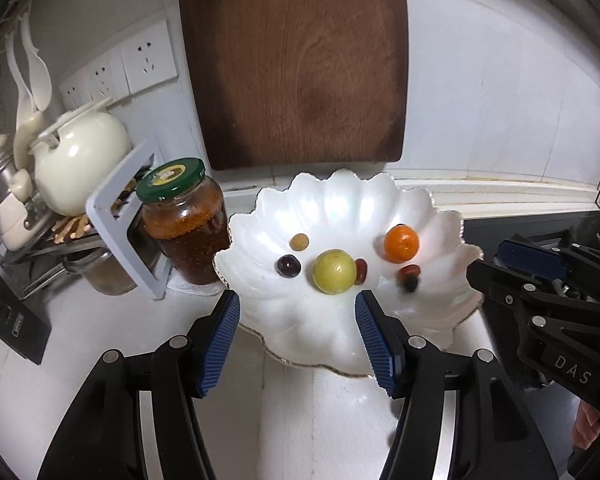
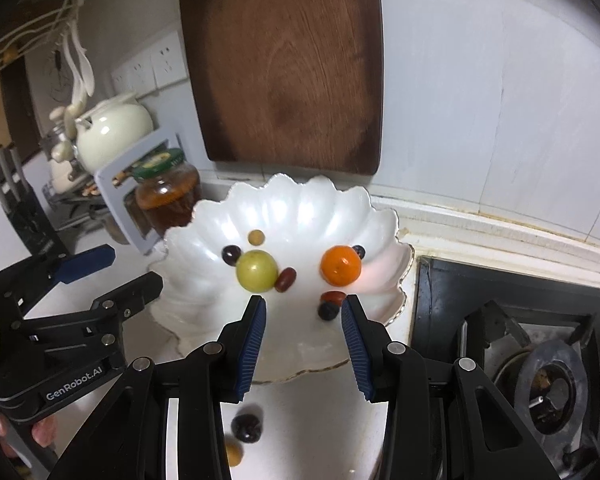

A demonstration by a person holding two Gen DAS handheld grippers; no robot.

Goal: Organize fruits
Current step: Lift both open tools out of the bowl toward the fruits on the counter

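A white scalloped bowl (image 1: pixel 340 200) (image 2: pixel 300 204) on the white counter holds a yellow-green fruit (image 1: pixel 334 271) (image 2: pixel 257 271), an orange (image 1: pixel 401 243) (image 2: pixel 340 265), dark grapes (image 1: pixel 288 266) (image 2: pixel 231 255), a small tan fruit (image 1: pixel 300 242) (image 2: pixel 256 237), red dates (image 1: pixel 361 271) (image 2: pixel 285 280) and a dark berry (image 1: pixel 410 283) (image 2: pixel 327 311). My left gripper (image 1: pixel 296 336) is open and empty in front of the bowl. My right gripper (image 2: pixel 303 340) is open and empty over the bowl's near rim. A dark grape (image 2: pixel 247 427) and a small tan fruit (image 2: pixel 233 454) lie on the counter beneath it.
A wooden cutting board (image 1: pixel 296 60) (image 2: pixel 284 64) leans on the wall behind the bowl. A green-lidded jar (image 1: pixel 184 220) (image 2: pixel 166 192), a grey frame (image 1: pixel 120 216) and a cream teapot (image 1: pixel 80 160) stand at left. A gas stove (image 2: pixel 540 368) is at right.
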